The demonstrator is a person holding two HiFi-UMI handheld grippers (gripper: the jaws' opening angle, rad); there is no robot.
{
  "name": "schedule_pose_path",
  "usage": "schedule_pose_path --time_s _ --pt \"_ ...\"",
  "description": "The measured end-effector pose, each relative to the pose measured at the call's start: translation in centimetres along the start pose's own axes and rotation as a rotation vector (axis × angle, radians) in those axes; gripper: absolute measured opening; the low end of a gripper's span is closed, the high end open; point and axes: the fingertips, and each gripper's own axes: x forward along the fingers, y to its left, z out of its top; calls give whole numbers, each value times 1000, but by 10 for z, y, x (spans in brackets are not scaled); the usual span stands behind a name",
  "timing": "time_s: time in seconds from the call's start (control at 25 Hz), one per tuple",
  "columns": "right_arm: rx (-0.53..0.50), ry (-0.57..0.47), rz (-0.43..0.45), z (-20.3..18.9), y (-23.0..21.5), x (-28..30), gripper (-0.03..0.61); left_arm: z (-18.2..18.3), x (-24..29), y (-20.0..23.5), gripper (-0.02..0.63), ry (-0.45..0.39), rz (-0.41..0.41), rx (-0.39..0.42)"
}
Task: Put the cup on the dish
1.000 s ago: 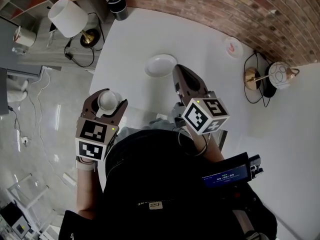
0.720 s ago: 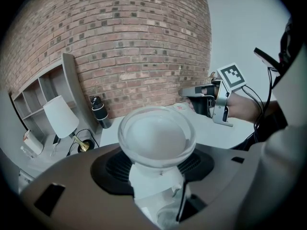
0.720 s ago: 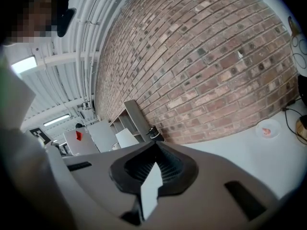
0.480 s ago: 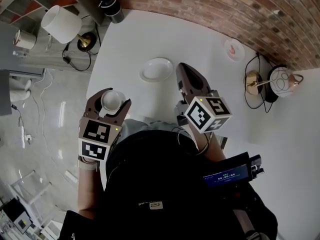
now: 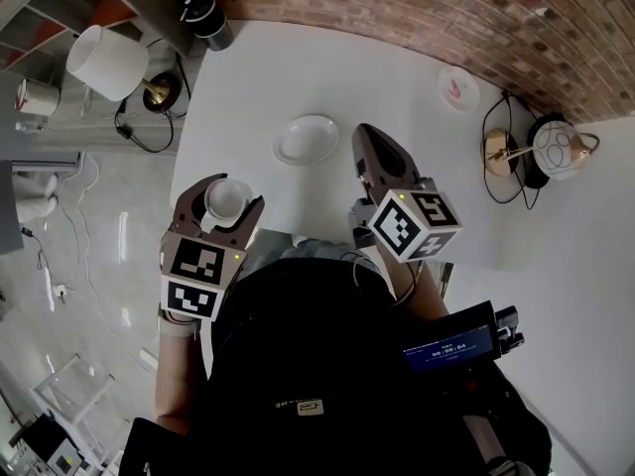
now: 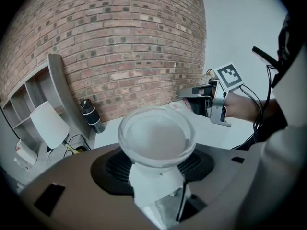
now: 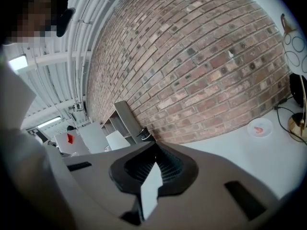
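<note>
The cup (image 5: 225,198) is clamped in the left hand-held gripper (image 5: 222,192), mouth up, with the jaws spread wide round its white wall. From the head view it is over the near left corner of the tabletop (image 5: 327,62). The dish (image 5: 307,139) lies further in and to the cup's right, well apart from it.

In the left gripper view the cup (image 6: 157,137) fills the middle. Its rim is wide and its body narrows down between the jaws of the left hand-held gripper (image 6: 156,176). The dish shows from the head view alone, not in either gripper view.

The right hand-held gripper (image 5: 365,139) has its jaws together with nothing in them, its tip over the tabletop just right of the dish. Its own view backs that up: the right hand-held gripper (image 7: 154,151) closes to a single point. The left gripper view catches it side-on (image 6: 186,95), marker cube (image 6: 227,76) on top.

Further out, the right gripper view picks up a small plate (image 7: 259,127) with a red mark, below the brick wall (image 7: 206,66). The head view puts that plate (image 5: 458,88) at the tabletop's far right.

Off the tabletop's left, the head view shows a white lampshade (image 5: 99,62) and a dark bottle (image 5: 203,13). The left gripper view has both too, the lampshade (image 6: 48,123) and the bottle (image 6: 91,115) standing against the bricks.
</note>
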Motion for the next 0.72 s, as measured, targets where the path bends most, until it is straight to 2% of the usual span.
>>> schedule_pose_path --time_s 0.24,0.4,0.72 --pt "13 -38 -75 7 2 -1 5 2 9 19 261 2 -66 49" --pt "26 -61 -133 9 -2 -5 5 10 21 20 261 3 -125 105" --pt "48 -101 -222 14 -8 -19 5 24 47 18 261 1 -231 154"
